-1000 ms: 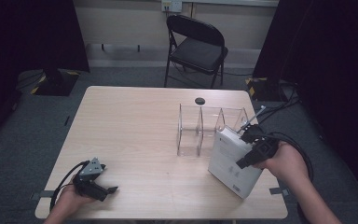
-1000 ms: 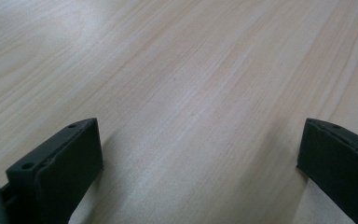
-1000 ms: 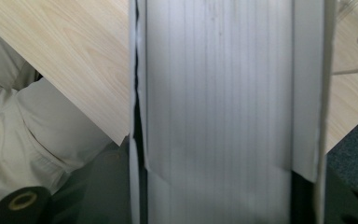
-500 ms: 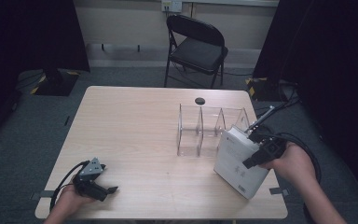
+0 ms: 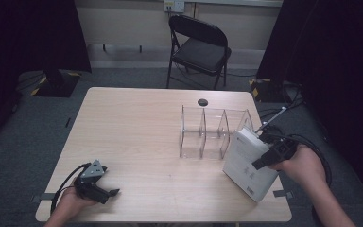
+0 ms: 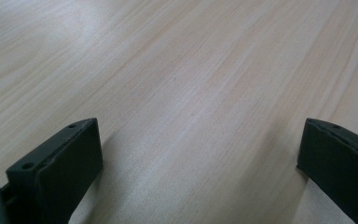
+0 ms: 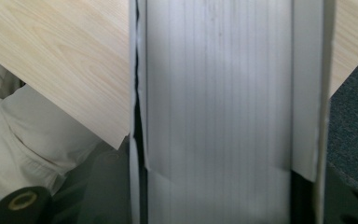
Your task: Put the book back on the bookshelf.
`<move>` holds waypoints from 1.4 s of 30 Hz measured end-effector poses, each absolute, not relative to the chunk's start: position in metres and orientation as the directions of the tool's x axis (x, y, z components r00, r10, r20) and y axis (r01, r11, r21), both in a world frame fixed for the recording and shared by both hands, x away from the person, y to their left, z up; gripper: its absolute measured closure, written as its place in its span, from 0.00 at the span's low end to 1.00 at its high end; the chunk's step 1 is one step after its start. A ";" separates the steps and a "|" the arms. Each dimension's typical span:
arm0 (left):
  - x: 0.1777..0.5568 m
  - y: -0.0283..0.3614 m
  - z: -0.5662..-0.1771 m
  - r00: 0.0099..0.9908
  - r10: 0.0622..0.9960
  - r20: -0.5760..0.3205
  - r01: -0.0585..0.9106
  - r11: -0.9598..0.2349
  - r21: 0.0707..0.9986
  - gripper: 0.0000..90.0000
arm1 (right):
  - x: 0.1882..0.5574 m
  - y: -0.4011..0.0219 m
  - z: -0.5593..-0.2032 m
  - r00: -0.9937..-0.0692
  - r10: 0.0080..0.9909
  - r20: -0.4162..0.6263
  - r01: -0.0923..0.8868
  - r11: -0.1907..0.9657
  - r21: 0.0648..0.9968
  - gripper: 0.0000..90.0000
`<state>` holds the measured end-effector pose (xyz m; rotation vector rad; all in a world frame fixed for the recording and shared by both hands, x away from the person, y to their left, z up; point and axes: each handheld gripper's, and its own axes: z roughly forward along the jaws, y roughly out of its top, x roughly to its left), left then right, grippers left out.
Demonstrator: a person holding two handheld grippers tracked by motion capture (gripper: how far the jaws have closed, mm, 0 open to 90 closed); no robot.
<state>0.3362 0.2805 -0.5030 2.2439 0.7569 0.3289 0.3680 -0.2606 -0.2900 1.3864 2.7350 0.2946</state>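
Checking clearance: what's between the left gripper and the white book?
Bare tabletop in the high view. The left gripper rests open near the front left edge; the book is clamped in the right gripper, and the clear rack stands behind that line.

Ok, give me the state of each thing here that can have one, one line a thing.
White book: lifted, tilted, gripped at its edge, beside the rack.
Right gripper: shut on the book.
Left gripper: open, nothing between its jaws, resting on the table.
Clear divider rack: upright, slots unfilled.
Folding chair: unfolded, unoccupied.
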 end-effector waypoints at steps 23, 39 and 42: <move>0.336 0.281 -0.503 0.795 0.607 0.007 0.421 -0.560 0.714 0.00 | 0.385 -0.275 -0.287 -0.505 0.863 0.017 0.846 0.491 0.210 0.59; 0.336 0.281 -0.503 0.795 0.607 0.007 0.421 -0.560 0.714 0.00 | 0.398 -0.267 -0.289 -0.476 0.880 0.007 0.862 0.465 0.202 0.59; 0.336 0.281 -0.503 0.795 0.607 0.007 0.421 -0.560 0.714 0.00 | 0.400 -0.266 -0.290 -0.467 0.884 0.000 0.865 0.457 0.205 0.59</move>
